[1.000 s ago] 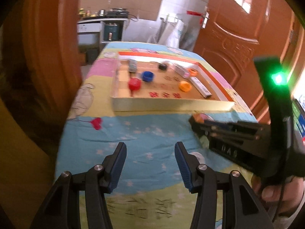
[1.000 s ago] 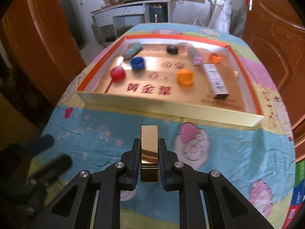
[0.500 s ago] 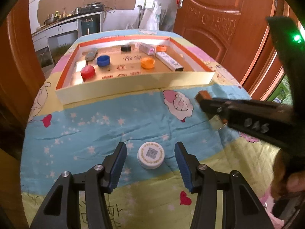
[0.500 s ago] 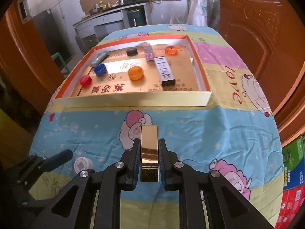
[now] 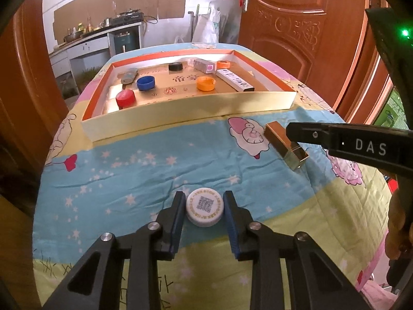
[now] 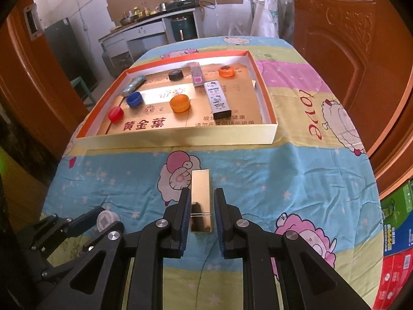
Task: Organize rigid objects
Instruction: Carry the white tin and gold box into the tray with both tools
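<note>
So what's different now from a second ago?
The left gripper came over the white cap on the blanket, and its jaws have just been closing around it, one pad on each side. The right gripper swung sideways, carrying the gold bar. It stays clamped on the bar, and everything in the tray lies as before.
</note>
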Demonstrator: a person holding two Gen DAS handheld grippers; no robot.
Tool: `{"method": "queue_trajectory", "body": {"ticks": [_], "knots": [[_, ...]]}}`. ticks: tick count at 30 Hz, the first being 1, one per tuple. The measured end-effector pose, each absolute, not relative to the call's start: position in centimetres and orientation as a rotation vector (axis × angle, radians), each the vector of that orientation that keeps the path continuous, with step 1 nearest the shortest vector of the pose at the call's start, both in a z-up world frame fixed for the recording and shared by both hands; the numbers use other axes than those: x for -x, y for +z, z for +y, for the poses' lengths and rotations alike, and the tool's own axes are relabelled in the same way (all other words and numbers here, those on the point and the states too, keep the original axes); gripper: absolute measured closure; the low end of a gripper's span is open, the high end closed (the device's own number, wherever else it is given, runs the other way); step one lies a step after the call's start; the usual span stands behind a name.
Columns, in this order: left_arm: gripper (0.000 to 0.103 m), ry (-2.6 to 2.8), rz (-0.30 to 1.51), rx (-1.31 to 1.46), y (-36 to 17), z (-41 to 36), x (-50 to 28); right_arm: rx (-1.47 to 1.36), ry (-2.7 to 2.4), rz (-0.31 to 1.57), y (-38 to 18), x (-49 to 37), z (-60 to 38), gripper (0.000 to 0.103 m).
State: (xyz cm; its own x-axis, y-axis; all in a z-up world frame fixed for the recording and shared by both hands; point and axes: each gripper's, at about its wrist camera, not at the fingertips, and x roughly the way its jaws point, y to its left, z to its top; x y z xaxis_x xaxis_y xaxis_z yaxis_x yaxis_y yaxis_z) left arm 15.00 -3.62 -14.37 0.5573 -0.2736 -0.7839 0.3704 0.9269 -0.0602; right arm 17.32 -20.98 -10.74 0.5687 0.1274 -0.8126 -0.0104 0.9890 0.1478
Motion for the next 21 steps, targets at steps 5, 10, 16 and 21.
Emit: {"method": "queue_trajectory", "body": {"ticks": [5, 10, 16, 21], "knots": [[0.073, -0.379, 0.897, -0.1, -13.9, -3.5, -14.9, -0.142, 0.103, 0.951, -10.6, -17.1, -21.4, 0.085], [0.072, -0.386, 0.876, -0.084, -13.1, -3.2, -14.6, -0.177, 0.134, 0.949, -11.0, -17.1, -22.3, 0.043], [0.072, -0.394, 0.863, -0.063, -12.5, -2.9, -14.5, -0.097, 0.126, 0.963, -11.5, -18.2, -21.0, 0.036], [0.072, -0.38, 0.857, -0.043, -12.4, -1.9, -14.5, 0.027, 0.064, 0.994, -12.8, -18.8, -19.2, 0.085]]}}
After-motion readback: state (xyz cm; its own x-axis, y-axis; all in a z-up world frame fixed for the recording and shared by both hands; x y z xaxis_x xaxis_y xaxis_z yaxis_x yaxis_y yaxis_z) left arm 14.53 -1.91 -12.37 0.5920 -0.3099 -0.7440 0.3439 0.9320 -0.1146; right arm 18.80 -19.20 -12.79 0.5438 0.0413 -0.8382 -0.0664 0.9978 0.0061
